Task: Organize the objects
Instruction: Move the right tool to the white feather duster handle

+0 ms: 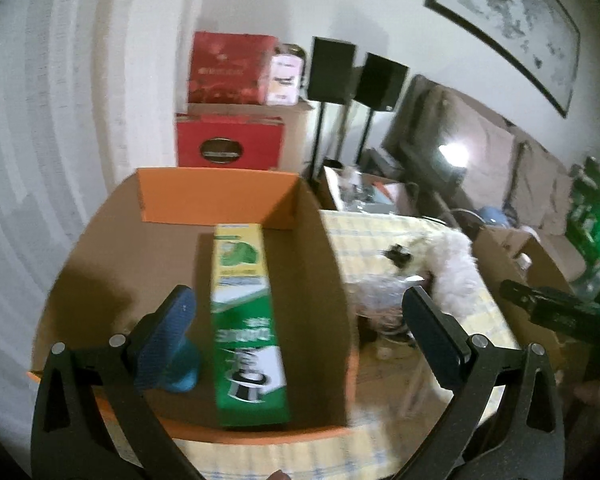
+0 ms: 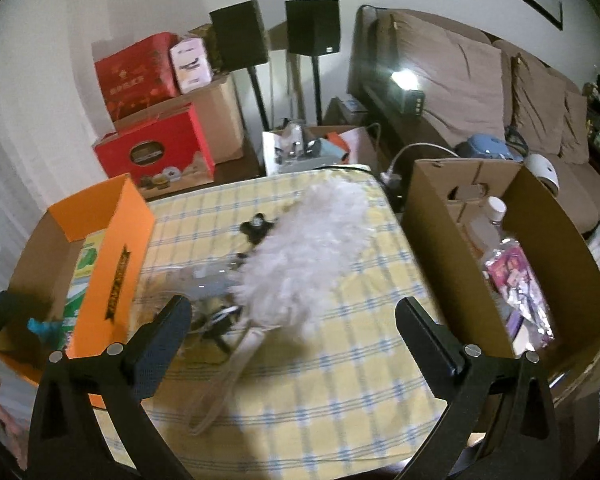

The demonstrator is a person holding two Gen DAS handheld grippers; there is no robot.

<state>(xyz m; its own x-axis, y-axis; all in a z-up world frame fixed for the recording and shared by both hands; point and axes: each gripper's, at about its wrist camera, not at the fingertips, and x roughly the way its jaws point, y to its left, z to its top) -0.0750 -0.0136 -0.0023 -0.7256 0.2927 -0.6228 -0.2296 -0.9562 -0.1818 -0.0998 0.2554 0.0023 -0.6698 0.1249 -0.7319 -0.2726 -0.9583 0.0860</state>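
An open orange box [image 1: 216, 196] sits on the table's left; it also shows in the right wrist view [image 2: 112, 248]. Inside it lie a long green and yellow carton [image 1: 246, 320] and a small teal object [image 1: 184, 376]. My left gripper [image 1: 300, 316] is open and empty, above the box's near edge. A white feather duster [image 2: 304, 252] with a clear handle lies mid-table next to a clear plastic bag [image 2: 204, 296] and a small black item [image 2: 256, 228]. My right gripper [image 2: 294, 328] is open and empty, just short of the duster. A brown cardboard box [image 2: 432, 240] at the right holds a bottle [image 2: 488, 220] and a pink packet [image 2: 516, 276].
The table has a yellow checked cloth [image 2: 340, 380]. Behind it stand red boxes [image 2: 156, 152], two black speakers on stands [image 2: 312, 28], a cluttered white bin [image 2: 300, 148] and a brown sofa [image 2: 480, 92]. The right gripper's body shows at the right of the left wrist view [image 1: 556, 312].
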